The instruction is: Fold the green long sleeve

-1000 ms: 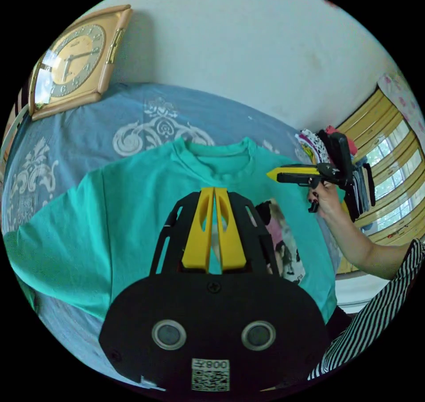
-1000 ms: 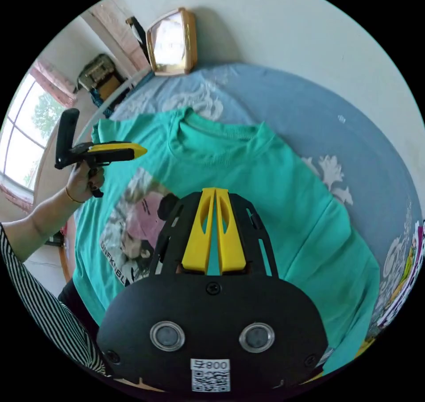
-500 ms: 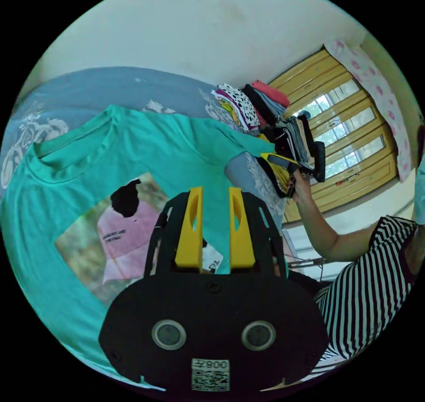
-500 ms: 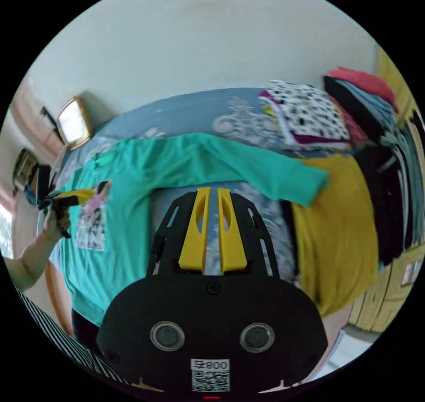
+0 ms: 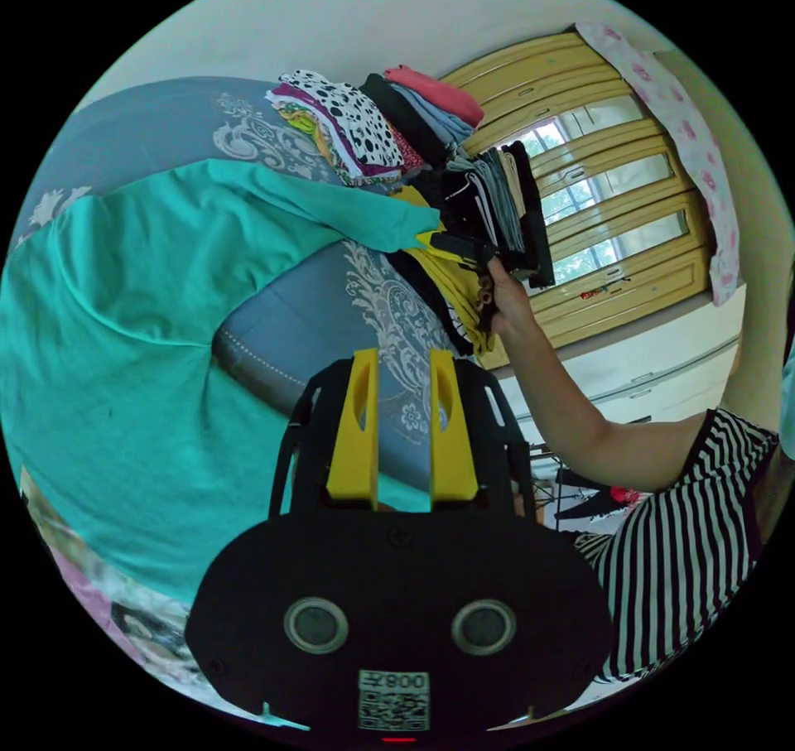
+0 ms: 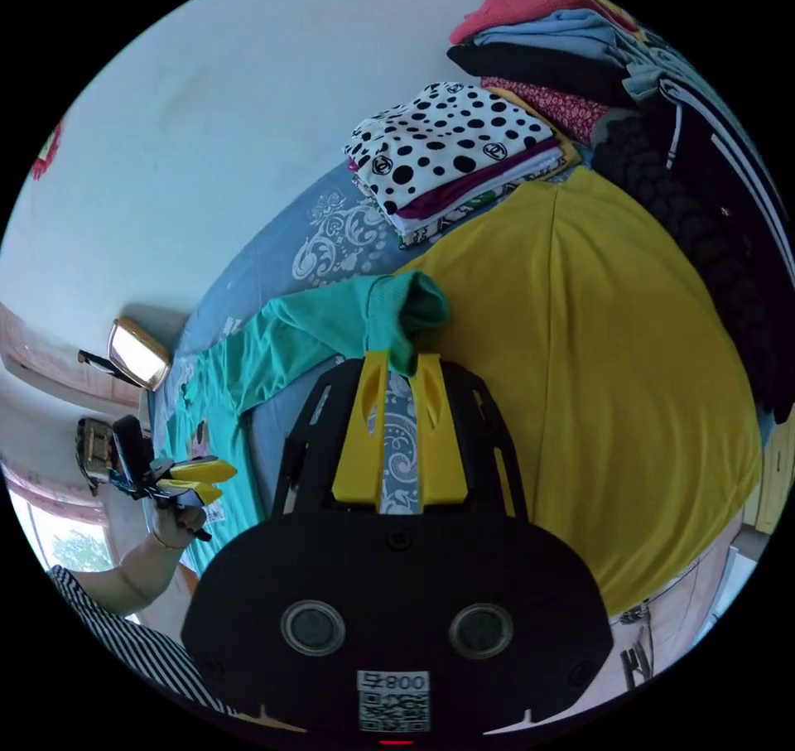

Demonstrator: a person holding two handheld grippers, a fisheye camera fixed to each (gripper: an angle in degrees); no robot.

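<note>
Cuff fabric of the green long sleeve (image 6: 331,333) sits bunched between the yellow tips of the right gripper (image 6: 401,363), whose jaws stand a little apart with the cloth hanging down in the gap; whether both press on it cannot be told. In the left gripper view that same gripper is a small dark shape at the sleeve's end, held by a hand (image 5: 507,304) on a bare forearm stretched far out to the right, elbow slightly bent, with a striped sleeve (image 5: 696,527) at the shoulder. The left gripper (image 5: 402,362) has its jaws spread with nothing between them, above the blue patterned bedspread (image 5: 331,320). In the right gripper view it appears far off at the left, jaws apart, raised in a hand with the wrist cocked upward. The shirt's body lies flat on the bedspread toward the left, its one sleeve drawn out to the right over the edge of a yellow garment (image 6: 596,353). Beyond that rise a polka-dot pile of folded clothes (image 6: 451,155) and a taller dark stack (image 6: 687,155). A framed clock (image 6: 138,352) leans against the far wall.
</note>
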